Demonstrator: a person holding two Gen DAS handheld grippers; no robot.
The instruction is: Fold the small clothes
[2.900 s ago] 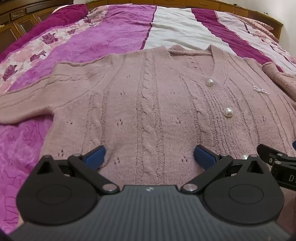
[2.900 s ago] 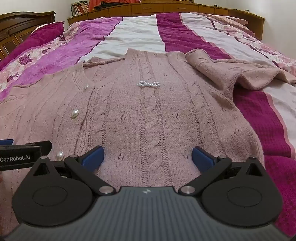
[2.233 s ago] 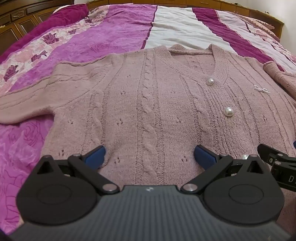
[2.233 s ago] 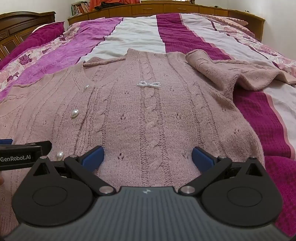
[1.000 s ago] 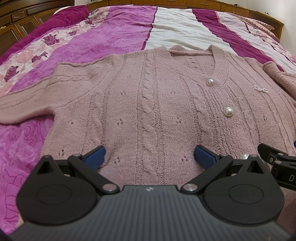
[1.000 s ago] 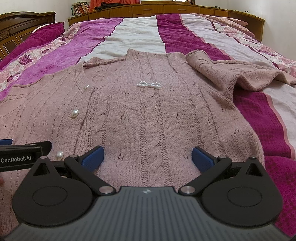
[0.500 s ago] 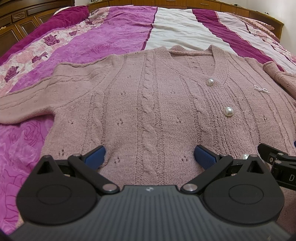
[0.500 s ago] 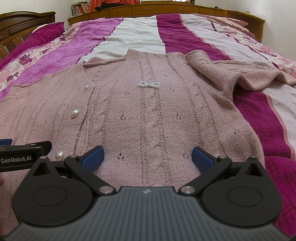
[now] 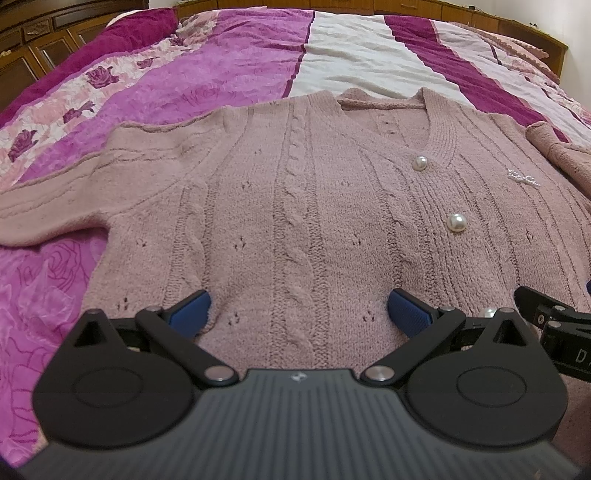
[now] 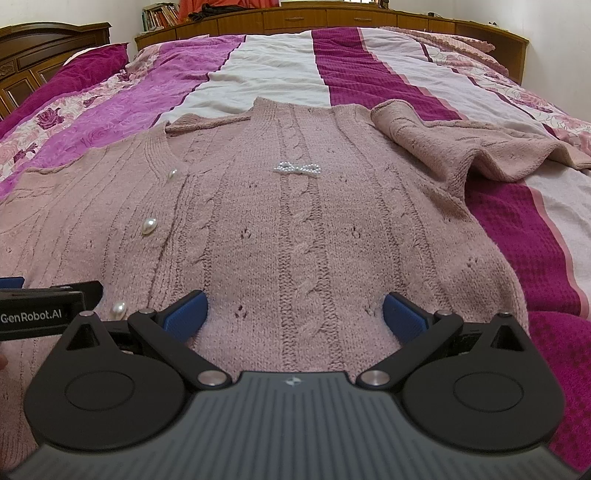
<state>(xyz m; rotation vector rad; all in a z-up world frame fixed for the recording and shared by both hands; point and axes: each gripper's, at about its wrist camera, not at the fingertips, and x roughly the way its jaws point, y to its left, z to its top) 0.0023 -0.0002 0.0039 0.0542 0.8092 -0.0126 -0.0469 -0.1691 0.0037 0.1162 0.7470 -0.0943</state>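
Note:
A dusty-pink cable-knit cardigan (image 9: 295, 206) with pearl buttons (image 9: 456, 222) lies front up and flat on the bed. My left gripper (image 9: 299, 314) is open over the left half of its bottom hem, blue pads wide apart, nothing between them. My right gripper (image 10: 293, 314) is open the same way over the right half of the cardigan (image 10: 295, 229), near the hem. A small pearl bow (image 10: 297, 168) sits on the chest. The left sleeve (image 9: 48, 206) stretches out to the left; the right sleeve (image 10: 472, 147) lies bunched at the shoulder.
The bed carries a striped magenta, white and floral cover (image 9: 229, 74). Wooden cabinets (image 10: 332, 18) run behind the bed, and a wooden headboard (image 10: 37, 48) is at the left. The other gripper's body shows at each view's edge (image 10: 44, 314).

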